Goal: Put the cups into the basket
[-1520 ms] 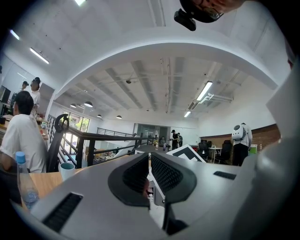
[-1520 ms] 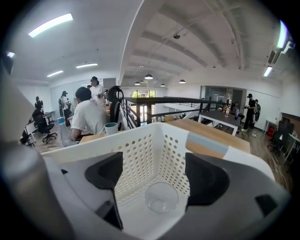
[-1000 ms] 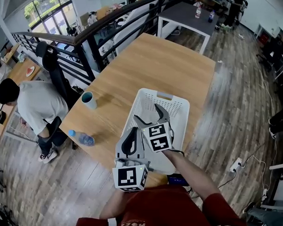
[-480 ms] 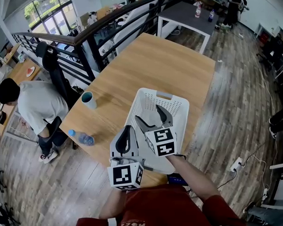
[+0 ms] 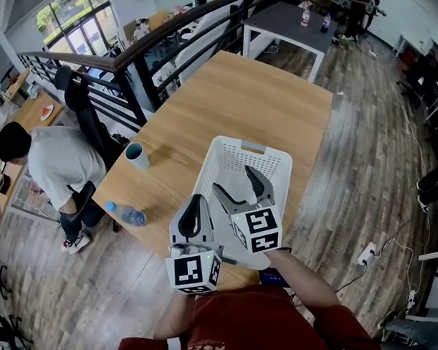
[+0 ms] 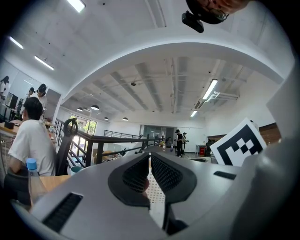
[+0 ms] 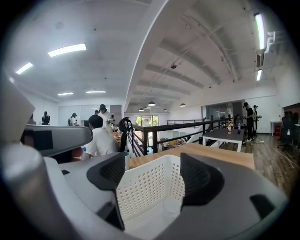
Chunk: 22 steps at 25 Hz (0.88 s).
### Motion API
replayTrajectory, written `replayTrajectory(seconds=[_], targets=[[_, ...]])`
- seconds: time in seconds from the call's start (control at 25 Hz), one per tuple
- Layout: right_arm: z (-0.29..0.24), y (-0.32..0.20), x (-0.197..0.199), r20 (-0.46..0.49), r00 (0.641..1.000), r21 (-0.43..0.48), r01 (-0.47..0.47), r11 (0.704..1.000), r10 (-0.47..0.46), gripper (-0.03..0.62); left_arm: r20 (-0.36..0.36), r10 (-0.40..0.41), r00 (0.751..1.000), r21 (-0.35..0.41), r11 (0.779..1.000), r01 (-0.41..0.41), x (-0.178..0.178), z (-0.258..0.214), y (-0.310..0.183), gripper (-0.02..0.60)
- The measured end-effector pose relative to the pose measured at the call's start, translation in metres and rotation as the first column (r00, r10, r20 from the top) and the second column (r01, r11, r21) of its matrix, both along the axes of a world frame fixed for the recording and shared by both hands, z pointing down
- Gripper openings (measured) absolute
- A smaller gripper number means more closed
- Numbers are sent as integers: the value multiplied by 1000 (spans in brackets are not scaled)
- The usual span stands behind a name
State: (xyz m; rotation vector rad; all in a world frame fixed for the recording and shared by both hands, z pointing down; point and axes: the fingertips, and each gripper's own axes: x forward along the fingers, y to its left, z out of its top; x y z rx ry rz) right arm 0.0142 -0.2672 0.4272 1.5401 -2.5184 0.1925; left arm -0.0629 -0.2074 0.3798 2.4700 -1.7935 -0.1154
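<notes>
A white perforated basket point(image 5: 270, 164) stands on the wooden table point(image 5: 252, 98), near its front right edge. A white cup with a teal inside point(image 5: 137, 155) stands alone on the table to the basket's left, and shows behind the left jaw in the right gripper view point(image 7: 126, 160). My right gripper point(image 5: 233, 179) hangs open over the basket's near half; the basket point(image 7: 145, 187) fills the space between its jaws, and nothing is held. My left gripper point(image 5: 197, 201) is shut and empty at the basket's near left edge. The basket floor that shows is bare.
A plastic water bottle with a blue cap point(image 5: 127, 214) lies at the table's front left edge. A person in a white shirt point(image 5: 57, 165) sits left of the table. A black railing point(image 5: 150, 44) runs behind it, and a dark table point(image 5: 289, 25) stands further back.
My right gripper has drawn back toward me over the basket, still open. The left gripper has shifted slightly left and stays shut. Cup, bottle and basket have not moved.
</notes>
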Motion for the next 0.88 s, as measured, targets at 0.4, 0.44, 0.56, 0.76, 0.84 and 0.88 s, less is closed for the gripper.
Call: replayTrajectory(seconds=[0.4,0.44,0.56,0.76,0.84,0.88], targets=[[-18,17,16,78,996,54,-43,998,39,311,6,1,1000,-3,1000,-1,1,2,1,21],[-20,18,17,83,996,62,-45,997,39,304,6,1,1000,-3,1000,-1,1,3,1,21],[-28,22,22,98,995,79,-44,996,37,293,7,1,1000,-1,1000,-1,2,2,2,21],[-43,33,31,97,995,122,-50,991,38,251,12,3,1000,2,1000,-3,2,1,2,21],[-47,37,34,101,994,138,-51,989,37,241,12,2,1000,1,1000,-3,3,2,2,21],[-49,39,36,107,994,139,-50,989,35,239,12,3,1000,0,1000,-3,4,3,2,21]])
